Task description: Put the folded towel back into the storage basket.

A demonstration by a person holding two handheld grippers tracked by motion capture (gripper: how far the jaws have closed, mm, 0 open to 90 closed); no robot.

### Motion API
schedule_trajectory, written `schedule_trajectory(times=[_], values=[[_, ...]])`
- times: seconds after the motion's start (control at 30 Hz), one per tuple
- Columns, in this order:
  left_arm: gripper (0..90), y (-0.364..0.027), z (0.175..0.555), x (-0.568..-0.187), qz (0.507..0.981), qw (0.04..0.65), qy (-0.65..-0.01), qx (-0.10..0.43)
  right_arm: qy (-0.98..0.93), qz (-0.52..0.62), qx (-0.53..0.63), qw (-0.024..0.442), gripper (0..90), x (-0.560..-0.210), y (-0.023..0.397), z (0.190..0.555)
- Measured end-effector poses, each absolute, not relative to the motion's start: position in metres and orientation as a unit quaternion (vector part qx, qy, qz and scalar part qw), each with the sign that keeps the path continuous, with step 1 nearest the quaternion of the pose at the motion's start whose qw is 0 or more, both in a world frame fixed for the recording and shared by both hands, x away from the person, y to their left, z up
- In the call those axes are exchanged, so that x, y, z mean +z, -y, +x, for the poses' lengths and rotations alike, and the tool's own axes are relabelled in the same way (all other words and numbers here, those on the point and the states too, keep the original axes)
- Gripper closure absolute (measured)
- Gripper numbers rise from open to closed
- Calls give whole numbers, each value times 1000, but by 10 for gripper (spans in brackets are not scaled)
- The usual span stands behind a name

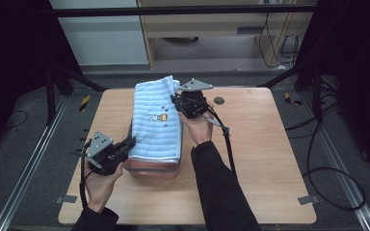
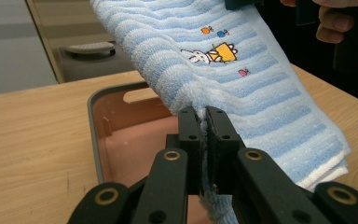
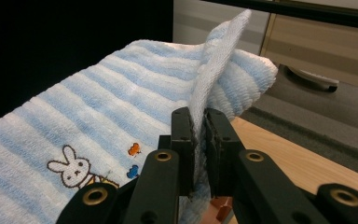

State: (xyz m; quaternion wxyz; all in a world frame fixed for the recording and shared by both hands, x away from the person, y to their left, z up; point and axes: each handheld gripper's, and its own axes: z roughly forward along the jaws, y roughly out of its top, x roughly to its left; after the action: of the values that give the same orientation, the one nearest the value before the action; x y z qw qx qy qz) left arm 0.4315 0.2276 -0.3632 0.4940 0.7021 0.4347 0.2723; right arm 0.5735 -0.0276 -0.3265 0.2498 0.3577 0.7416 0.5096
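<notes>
A folded blue-and-white striped towel (image 1: 156, 120) with a small rabbit picture hangs stretched over a pink tray (image 1: 151, 169) with a grey rim. My left gripper (image 1: 129, 143) is shut on the towel's near left corner, and in the left gripper view the cloth (image 2: 242, 79) is pinched between the jaws of the left gripper (image 2: 204, 122). My right gripper (image 1: 177, 100) is shut on the far right corner, held higher. In the right gripper view the towel's edge (image 3: 214, 65) rises from between the jaws of the right gripper (image 3: 199, 122).
The wooden table (image 1: 260, 144) stands on a dark floor, with bare wood to the right and front of the tray. A small dark disc (image 1: 218, 100) lies near the far edge. Cables (image 1: 327, 173) trail on the floor at the right. A cabinet (image 1: 212, 29) stands behind.
</notes>
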Motion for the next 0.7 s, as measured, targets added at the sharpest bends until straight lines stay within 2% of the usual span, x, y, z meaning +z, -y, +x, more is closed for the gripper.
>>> schedule_trajectory(times=[0.7], values=[[852,-222,453,-408,735,431,-456,257,-770,373,463,231,828,-385,11,596]])
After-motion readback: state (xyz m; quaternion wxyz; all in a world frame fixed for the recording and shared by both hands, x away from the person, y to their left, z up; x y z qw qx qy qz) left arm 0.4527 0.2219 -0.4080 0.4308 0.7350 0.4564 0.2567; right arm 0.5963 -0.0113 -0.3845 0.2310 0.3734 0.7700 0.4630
